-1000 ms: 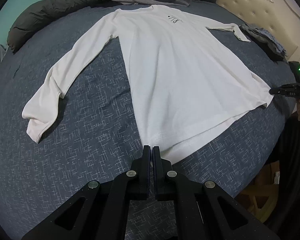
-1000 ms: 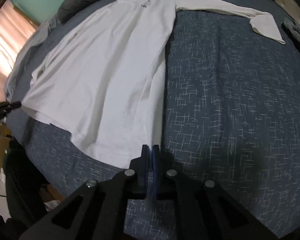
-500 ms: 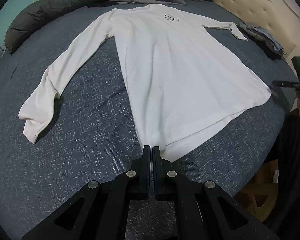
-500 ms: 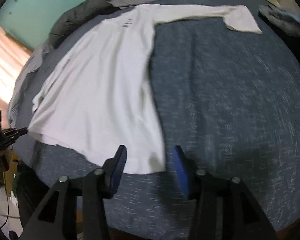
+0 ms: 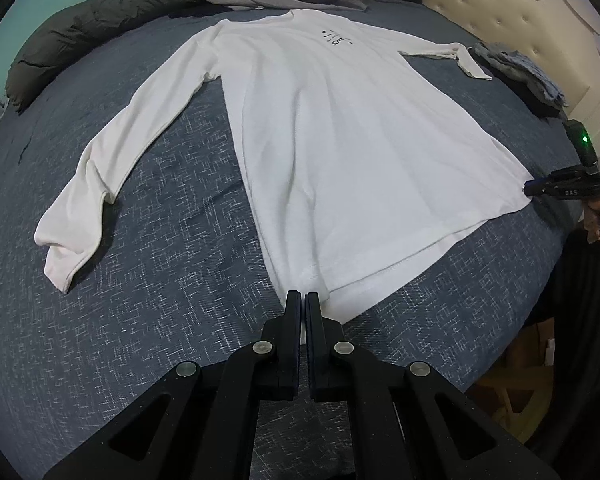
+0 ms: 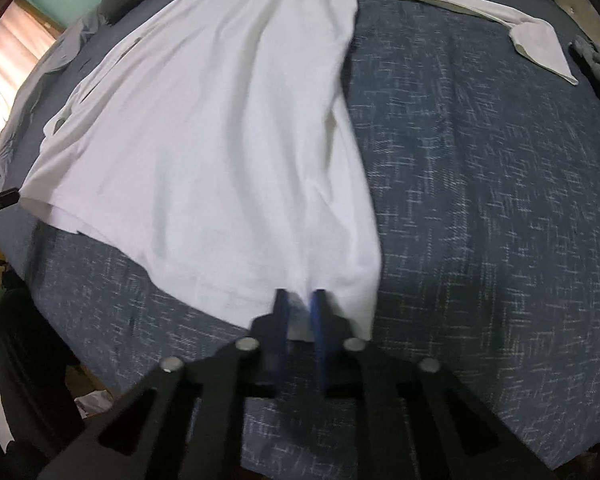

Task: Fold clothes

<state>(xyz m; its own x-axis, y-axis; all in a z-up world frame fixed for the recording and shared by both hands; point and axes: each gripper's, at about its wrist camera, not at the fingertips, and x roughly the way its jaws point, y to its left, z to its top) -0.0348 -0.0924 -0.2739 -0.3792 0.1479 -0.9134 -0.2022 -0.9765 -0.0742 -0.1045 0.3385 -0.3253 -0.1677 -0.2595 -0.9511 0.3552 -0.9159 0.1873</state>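
Back in comes your right gripper (image 6: pixel 299 304), wide apart half a second ago, now narrowing around the white shirt (image 5: pixel 340 152)'s hem corner with a slim gap left. Your left gripper (image 5: pixel 302 300) stays clamped on the other corner. Soft, thin knit lies flat on the nubby blue bedspread (image 5: pixel 160 260), sleeves spread; pinch shallow and that hem could slide out, bunching the fold.

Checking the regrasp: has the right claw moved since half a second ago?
Yes. The right claw has closed in on the white shirt's hem corner, its fingers narrowed around the fabric lying on the bedspread.
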